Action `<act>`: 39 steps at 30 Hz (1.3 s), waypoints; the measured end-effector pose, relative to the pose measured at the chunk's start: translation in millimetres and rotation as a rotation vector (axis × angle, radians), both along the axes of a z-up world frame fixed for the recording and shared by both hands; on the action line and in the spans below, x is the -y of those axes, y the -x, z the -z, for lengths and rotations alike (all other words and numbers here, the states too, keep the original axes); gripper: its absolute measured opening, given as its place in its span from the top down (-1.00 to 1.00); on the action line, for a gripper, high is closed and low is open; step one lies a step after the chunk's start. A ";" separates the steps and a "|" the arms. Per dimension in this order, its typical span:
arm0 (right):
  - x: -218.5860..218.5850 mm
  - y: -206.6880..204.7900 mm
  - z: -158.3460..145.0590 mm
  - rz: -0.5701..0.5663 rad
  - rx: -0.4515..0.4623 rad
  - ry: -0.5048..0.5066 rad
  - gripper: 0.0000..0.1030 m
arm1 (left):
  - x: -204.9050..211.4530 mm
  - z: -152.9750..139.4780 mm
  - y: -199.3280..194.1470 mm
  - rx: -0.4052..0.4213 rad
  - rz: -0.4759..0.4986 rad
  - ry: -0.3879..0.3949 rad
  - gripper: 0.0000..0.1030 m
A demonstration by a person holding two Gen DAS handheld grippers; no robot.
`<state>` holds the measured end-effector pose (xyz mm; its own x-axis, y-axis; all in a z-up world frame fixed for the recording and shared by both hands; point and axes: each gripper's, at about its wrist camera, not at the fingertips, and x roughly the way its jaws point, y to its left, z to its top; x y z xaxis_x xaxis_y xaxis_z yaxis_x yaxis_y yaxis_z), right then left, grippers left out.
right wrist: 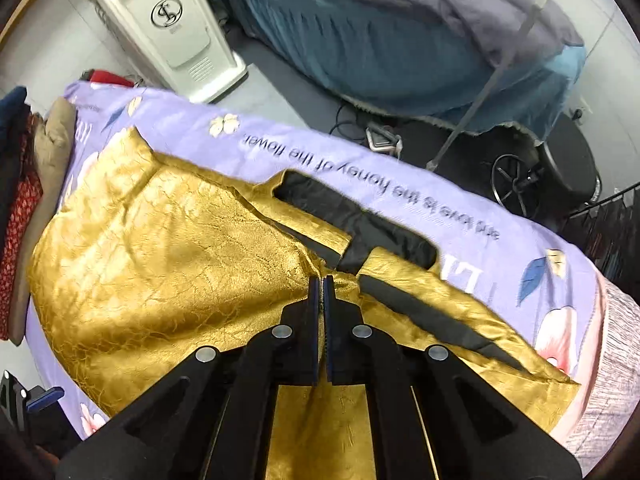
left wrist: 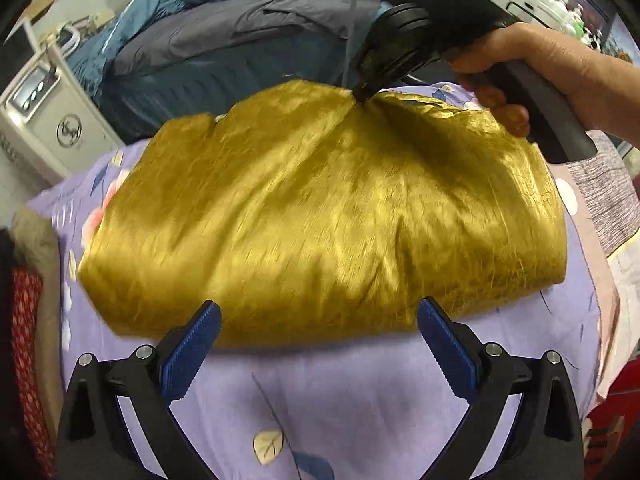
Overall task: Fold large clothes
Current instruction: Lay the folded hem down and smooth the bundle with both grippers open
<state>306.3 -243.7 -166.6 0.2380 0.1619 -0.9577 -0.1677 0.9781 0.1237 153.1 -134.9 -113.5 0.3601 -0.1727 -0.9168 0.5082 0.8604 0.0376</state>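
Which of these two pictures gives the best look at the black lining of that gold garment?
The right wrist view: the black lining lies exposed along the gold garment edge, just beyond the shut right gripper. The left wrist view shows only the garment's gold outer side, no lining.

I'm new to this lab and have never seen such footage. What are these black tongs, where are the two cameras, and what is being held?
No robot here: a person holds hand tongs in each hand, each carrying a camera looking along its fingers. The left camera shows the left tongs open above a lilac flowered bedsheet, and the person's right hand. The right camera shows the right tongs shut, pinching the shiny gold crinkled garment near its black lining.
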 end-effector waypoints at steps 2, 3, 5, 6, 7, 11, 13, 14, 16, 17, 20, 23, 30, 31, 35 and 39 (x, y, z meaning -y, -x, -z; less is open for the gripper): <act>1.0 5.1 -2.8 0.014 0.026 -0.003 0.87 | 16.4 9.6 -15.2 0.008 0.018 -0.045 -0.87; 5.8 10.5 -6.1 0.051 0.037 -0.012 0.82 | 20.0 14.9 -22.7 0.005 0.011 -0.065 -0.87; 19.9 20.0 -14.6 0.124 0.061 -0.057 0.53 | 24.9 33.9 -44.3 -0.036 -0.025 -0.130 -0.87; 30.9 30.2 -21.6 0.175 0.087 -0.076 0.33 | 22.7 41.6 -53.0 -0.056 -0.044 -0.145 -0.87; 37.3 40.3 -28.3 0.215 0.113 -0.088 -0.14 | 19.2 49.1 -64.0 -0.074 -0.075 -0.143 -0.89; 62.2 100.5 -47.8 0.252 0.184 -0.154 -0.29 | 8.0 59.7 -91.7 -0.096 -0.152 -0.150 -0.89; 65.6 140.1 -46.9 0.232 0.186 -0.138 -0.29 | 3.0 58.9 -102.1 -0.099 -0.185 -0.138 -0.89; 63.1 153.9 -44.6 0.222 0.181 -0.121 -0.29 | 0.7 59.3 -107.7 -0.108 -0.202 -0.129 -0.89; 59.9 184.2 -33.0 0.199 0.158 -0.050 -0.29 | -0.5 61.4 -118.5 -0.119 -0.211 -0.129 -0.89; 58.5 193.0 -24.2 0.198 0.141 -0.012 -0.29 | -0.3 62.7 -120.8 -0.119 -0.208 -0.136 -0.89; 64.4 209.5 6.6 0.258 0.044 0.008 -0.32 | 4.3 67.4 -120.9 -0.109 -0.183 -0.172 -0.90; 76.3 207.3 24.7 0.363 -0.010 -0.015 -0.60 | 12.5 69.0 -112.6 -0.090 -0.160 -0.205 -0.90; 78.1 186.9 48.2 0.411 -0.081 -0.002 -0.67 | 13.2 77.2 -113.6 -0.103 -0.163 -0.211 -0.90; 79.2 185.4 50.8 0.412 -0.089 -0.003 -0.70 | 13.2 78.9 -114.8 -0.110 -0.162 -0.209 -0.90; 87.2 177.4 64.3 0.442 -0.144 -0.031 -0.86 | 9.3 84.6 -118.3 -0.129 -0.168 -0.194 -0.90; 87.5 170.0 68.8 0.460 -0.171 -0.006 -0.89 | 4.8 92.4 -121.2 -0.154 -0.182 -0.166 -0.91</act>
